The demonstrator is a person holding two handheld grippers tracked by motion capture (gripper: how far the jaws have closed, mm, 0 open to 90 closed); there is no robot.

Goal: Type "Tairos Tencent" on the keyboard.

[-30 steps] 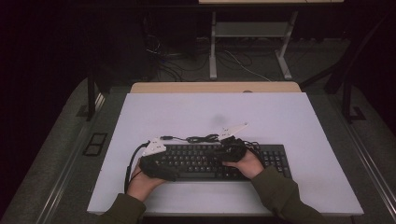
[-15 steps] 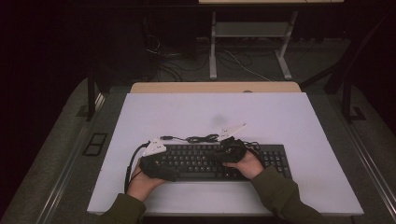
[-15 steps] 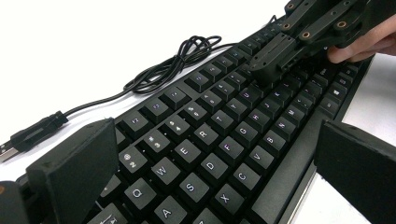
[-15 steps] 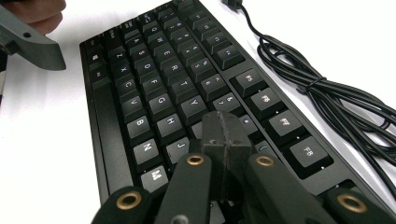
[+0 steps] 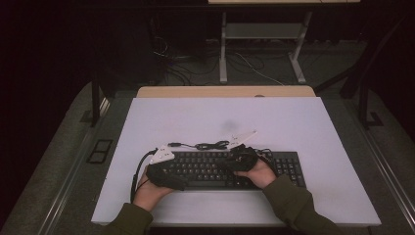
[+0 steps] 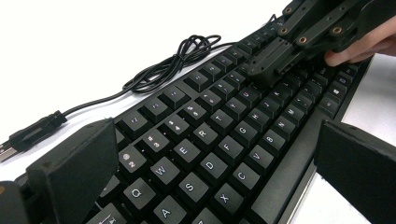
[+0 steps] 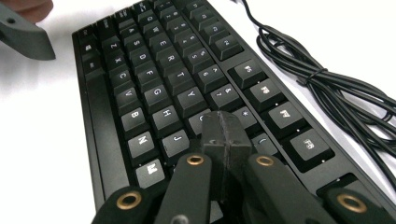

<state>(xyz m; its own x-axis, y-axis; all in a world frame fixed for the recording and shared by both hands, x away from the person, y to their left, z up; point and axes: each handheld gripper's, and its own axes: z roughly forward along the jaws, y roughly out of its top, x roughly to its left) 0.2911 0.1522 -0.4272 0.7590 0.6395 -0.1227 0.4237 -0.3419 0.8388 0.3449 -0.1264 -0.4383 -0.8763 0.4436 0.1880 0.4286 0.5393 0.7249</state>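
White key legends legible on black keyboard (image 6: 219,140): Q, W, E, R, A, S, D, F, X, C, V, B, G, H. Same keyboard (image 7: 154,93) in right gripper view: M, N, B, V, J, H, G, F, Y, T, R. Number-row and function-key marks too blurred to read. No brand name readable.

Keyboard (image 5: 230,169) lies near the table's (image 5: 303,127) front edge, its coiled cable (image 5: 208,145) just behind it toward table centre.

a lab: white test table (image 5: 293,127) (dark surrounds), loose floor cables (image 5: 244,63).
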